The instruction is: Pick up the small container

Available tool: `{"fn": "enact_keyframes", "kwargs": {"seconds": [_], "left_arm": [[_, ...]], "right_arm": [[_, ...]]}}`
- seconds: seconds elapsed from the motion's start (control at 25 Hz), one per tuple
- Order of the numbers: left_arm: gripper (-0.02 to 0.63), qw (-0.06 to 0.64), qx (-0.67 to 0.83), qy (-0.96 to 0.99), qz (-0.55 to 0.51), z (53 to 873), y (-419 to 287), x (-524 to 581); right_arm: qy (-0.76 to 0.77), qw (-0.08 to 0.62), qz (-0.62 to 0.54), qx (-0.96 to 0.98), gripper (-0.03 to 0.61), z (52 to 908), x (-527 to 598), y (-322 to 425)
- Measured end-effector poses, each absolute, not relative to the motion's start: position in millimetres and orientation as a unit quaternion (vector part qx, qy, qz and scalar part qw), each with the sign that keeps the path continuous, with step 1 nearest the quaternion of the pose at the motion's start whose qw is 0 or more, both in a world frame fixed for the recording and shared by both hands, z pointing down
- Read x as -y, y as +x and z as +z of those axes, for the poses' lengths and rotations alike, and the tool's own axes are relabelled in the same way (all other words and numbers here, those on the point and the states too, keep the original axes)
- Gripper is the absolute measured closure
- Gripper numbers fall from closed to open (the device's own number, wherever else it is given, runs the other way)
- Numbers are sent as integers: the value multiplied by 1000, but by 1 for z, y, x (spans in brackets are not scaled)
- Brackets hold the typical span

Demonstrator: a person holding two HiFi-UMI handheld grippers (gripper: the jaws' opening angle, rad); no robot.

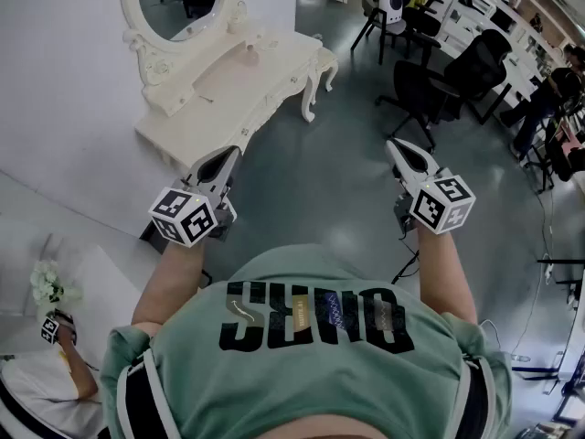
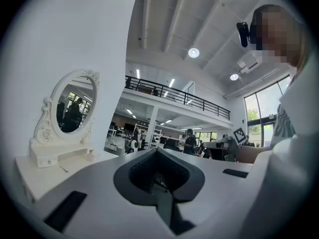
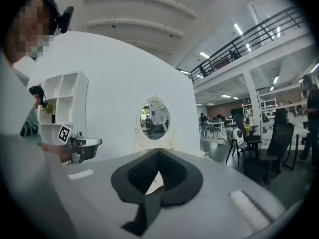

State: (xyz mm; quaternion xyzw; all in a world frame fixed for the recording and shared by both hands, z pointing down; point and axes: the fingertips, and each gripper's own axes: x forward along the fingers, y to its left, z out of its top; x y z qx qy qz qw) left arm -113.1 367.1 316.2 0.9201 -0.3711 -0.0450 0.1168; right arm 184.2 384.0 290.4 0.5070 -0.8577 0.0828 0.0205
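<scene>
- Ahead and to the left, against the wall: dressing table, with mirror upright along its rear edge.
- Just short of the table's near end, over the floor: left gripper, pointing toward the table.
- Level with it to the right, well apart: right gripper.
- Beyond the right gripper, toward the far right: office chairs, near a row of desks.
- Low at the left, behind the left gripper: shelf unit with a plant on it, and another person just beside.
</scene>
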Motion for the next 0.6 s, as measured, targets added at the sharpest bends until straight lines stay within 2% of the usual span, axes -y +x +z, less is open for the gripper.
{"fn": "enact_keyframes", "kwargs": {"seconds": [0.6], "left_arm": [[614,117,376,918,-41,314,-105,-360]], "right_arm": [[496,29,80,864,571,289,-370,183]]}}
